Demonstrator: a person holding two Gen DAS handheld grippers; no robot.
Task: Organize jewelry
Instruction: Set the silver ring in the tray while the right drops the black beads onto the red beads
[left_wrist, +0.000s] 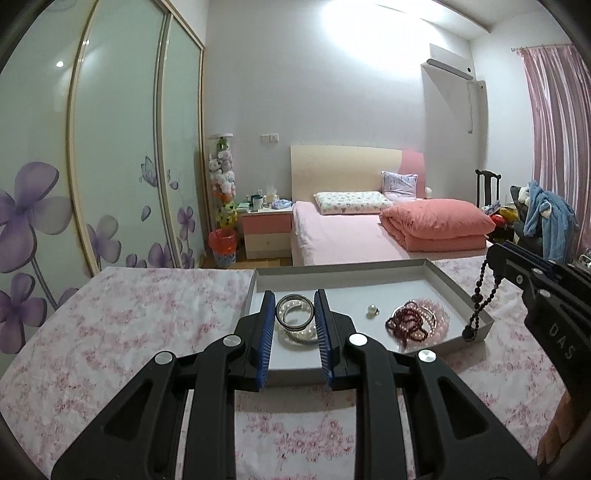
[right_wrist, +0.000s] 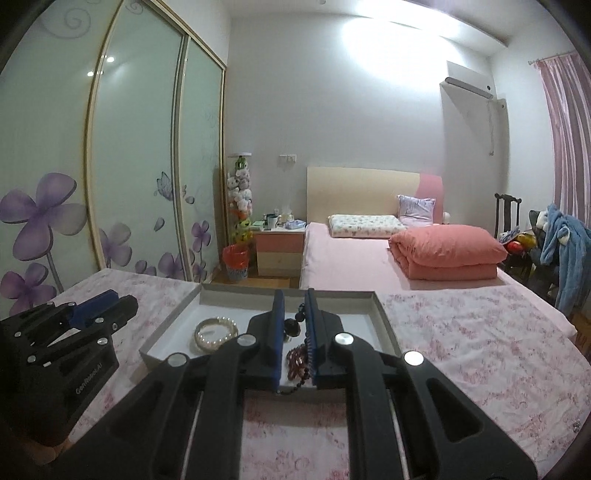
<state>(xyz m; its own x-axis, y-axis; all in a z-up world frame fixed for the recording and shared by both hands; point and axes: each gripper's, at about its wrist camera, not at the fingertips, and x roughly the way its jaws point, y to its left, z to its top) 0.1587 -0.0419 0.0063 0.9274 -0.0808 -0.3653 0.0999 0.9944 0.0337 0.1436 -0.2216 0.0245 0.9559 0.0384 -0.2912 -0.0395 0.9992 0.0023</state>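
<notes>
A grey shallow tray (left_wrist: 458, 291) lies on the floral-cloth table. In it are a metal bangle with a pearl bracelet (left_wrist: 295, 314), a small pearl ring (left_wrist: 372, 311), and a heap of dark red and pink bead bracelets (left_wrist: 417, 319). My left gripper (left_wrist: 294, 321) is open, its fingers either side of the bangle. My right gripper (right_wrist: 294, 332) is shut on a dark bead necklace (left_wrist: 480, 295), which hangs from it over the tray's right edge. The pearl bracelet (right_wrist: 216, 334) and red beads (right_wrist: 297, 363) show in the right wrist view.
The table wears a pink floral cloth (left_wrist: 129, 332). Behind it stand a pink bed (left_wrist: 351, 236), a nightstand (left_wrist: 266, 229), an orange bin (left_wrist: 222, 245) and sliding wardrobe doors (left_wrist: 110, 166). A chair with clothes (left_wrist: 546, 221) is at the right.
</notes>
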